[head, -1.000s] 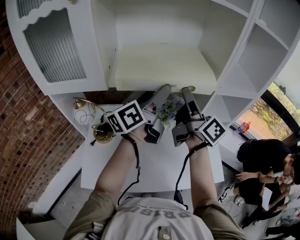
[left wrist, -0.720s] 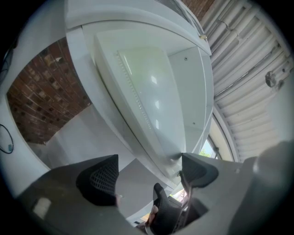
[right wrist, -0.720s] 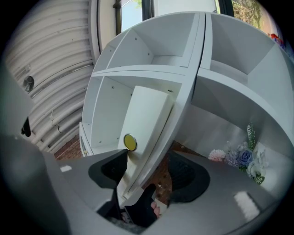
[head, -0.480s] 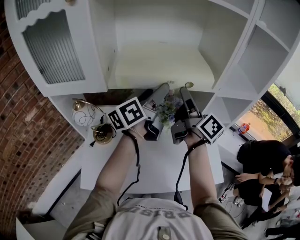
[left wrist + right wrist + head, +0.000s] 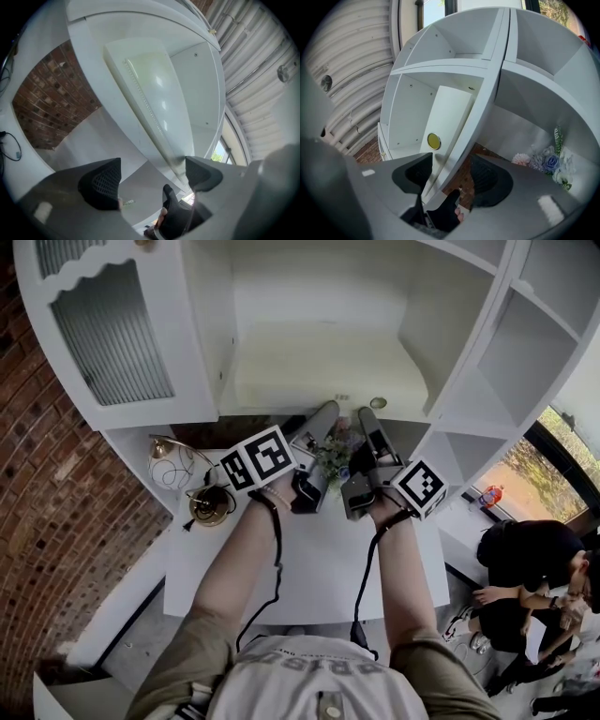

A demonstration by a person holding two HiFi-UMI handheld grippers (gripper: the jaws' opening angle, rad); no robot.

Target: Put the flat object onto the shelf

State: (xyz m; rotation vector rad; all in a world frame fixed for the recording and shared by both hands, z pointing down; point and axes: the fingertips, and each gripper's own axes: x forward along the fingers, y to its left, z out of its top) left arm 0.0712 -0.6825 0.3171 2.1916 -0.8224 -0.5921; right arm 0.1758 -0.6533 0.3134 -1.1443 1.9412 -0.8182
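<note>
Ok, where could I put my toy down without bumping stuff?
The white table is bare in its near half, between the person's arms. The cubbies at the right look empty too. It is crowded at the table's back: flowers in the middle, a gold lamp at the left corner.

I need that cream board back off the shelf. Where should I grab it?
Take the cream board by its front edge, coming straight in from the open front of the cabinet. It lies flat, with walls at both sides and behind.
</note>
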